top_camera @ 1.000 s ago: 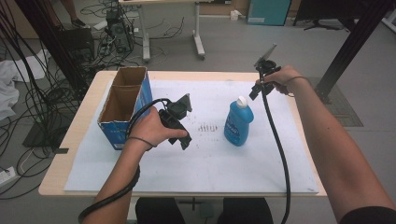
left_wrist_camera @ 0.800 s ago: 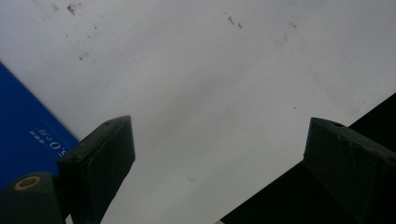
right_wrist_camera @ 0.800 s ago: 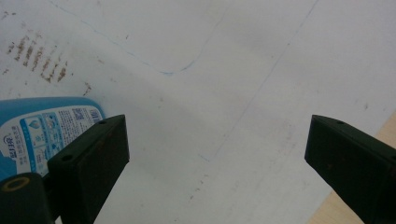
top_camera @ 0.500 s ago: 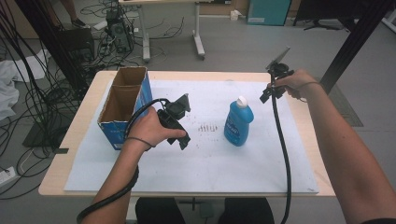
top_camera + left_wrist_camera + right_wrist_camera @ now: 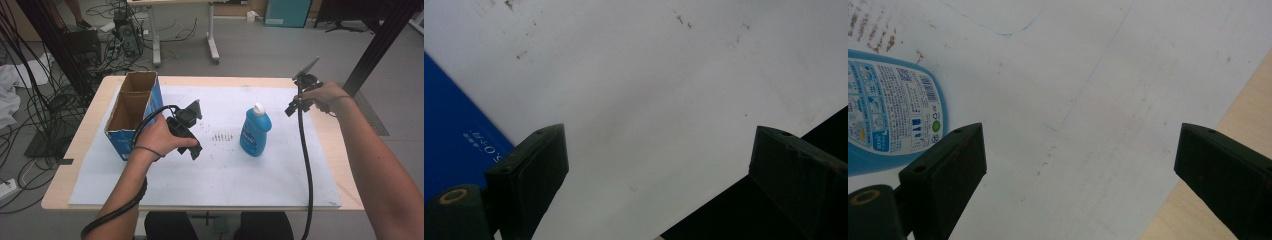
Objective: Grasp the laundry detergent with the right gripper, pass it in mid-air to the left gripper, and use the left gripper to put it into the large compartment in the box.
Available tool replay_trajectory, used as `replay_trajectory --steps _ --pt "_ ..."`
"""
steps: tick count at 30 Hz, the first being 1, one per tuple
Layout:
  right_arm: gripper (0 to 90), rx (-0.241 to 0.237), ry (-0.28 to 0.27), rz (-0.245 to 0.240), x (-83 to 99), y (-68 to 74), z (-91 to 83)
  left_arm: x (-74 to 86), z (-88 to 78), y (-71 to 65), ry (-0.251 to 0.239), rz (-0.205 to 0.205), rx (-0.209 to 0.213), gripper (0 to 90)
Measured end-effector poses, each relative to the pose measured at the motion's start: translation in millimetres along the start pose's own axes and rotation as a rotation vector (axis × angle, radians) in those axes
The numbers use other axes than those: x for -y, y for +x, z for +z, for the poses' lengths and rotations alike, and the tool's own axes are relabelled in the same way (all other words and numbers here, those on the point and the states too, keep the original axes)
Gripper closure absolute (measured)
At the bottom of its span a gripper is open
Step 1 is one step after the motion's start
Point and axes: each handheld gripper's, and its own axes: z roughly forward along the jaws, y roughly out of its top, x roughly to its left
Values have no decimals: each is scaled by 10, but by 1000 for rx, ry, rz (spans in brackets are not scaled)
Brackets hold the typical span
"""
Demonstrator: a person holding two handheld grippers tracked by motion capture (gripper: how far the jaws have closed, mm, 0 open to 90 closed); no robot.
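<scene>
Two grippers are in play, both with jaws spread wide and nothing between them. Nearest the person, the left gripper (image 5: 192,131) hangs low over the white sheet (image 5: 210,170), just right of the open cardboard box (image 5: 131,114), whose blue side shows at the left edge of the left gripper view (image 5: 454,135). Farther out and to the right, the right gripper (image 5: 296,100) is held up near the sheet's right edge. The blue bottle (image 5: 255,131) stands upright with its white cap on, between the two grippers; it is apart from both, and nearer the right one. In the right gripper view its label (image 5: 890,112) lies left of the open jaws, not between them. This looks like the approach before a grasp: the right gripper would need to swing left and descend until the jaws straddle the bottle's body.
</scene>
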Motion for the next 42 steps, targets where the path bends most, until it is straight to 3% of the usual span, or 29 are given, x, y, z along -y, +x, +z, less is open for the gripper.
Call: replay_trajectory --steps 16,21,23,35,42 --pt "66 1 -1 -4 247 -9 38 40 19 37 6 -8 -3 92" --pt "66 -18 -17 11 316 -12 33 44 20 40 1 -13 -1 92" --pt "66 -1 -11 -4 341 0 30 44 19 40 0 -13 -2 92" --pt "66 -4 -9 -20 487 45 60 35 16 15 2 -6 -2 92" --pt "67 -9 -34 -15 585 84 13 38 28 20 3 -11 -1 92"
